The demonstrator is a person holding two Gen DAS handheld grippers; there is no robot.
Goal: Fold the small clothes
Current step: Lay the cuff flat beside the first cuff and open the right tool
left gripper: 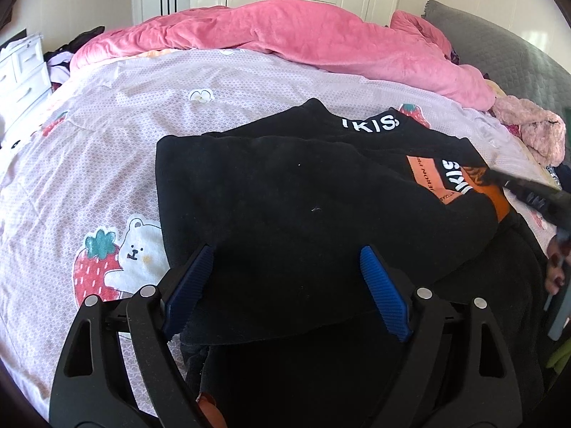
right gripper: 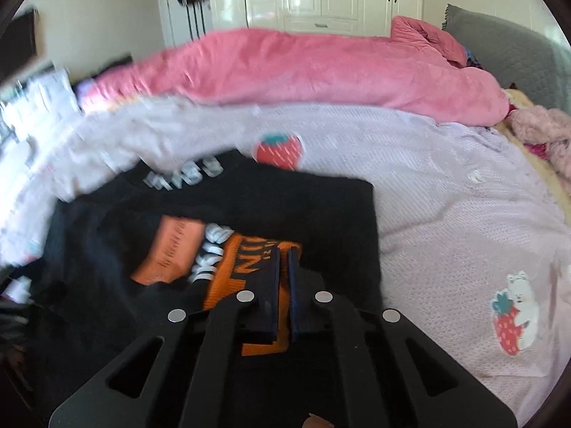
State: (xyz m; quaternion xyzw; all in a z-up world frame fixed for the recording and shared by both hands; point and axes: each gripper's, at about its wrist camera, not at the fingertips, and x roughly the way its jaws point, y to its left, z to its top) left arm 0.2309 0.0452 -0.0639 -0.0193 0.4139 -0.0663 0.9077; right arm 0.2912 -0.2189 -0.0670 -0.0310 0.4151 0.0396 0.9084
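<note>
Lying on the bed, black shirt (left gripper: 285,192); left claw (left gripper: 285,274) gaping, right claw (right gripper: 283,249) closed empty.

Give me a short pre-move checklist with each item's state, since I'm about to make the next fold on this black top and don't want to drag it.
1. Left gripper clear of the cloth: ok, jaws wide open over the black top, pads not pressing.
2. Right gripper closed: ok, jaws shut.
3. Right gripper actually pinching fabric: cannot tell, the view is blurred.
4. First fold lying flat: ok, one side is laid across, orange print partly showing.
5. Room on the bedsheet beside the top: ok.
6. Pink blanket away from the top: ok.
</note>
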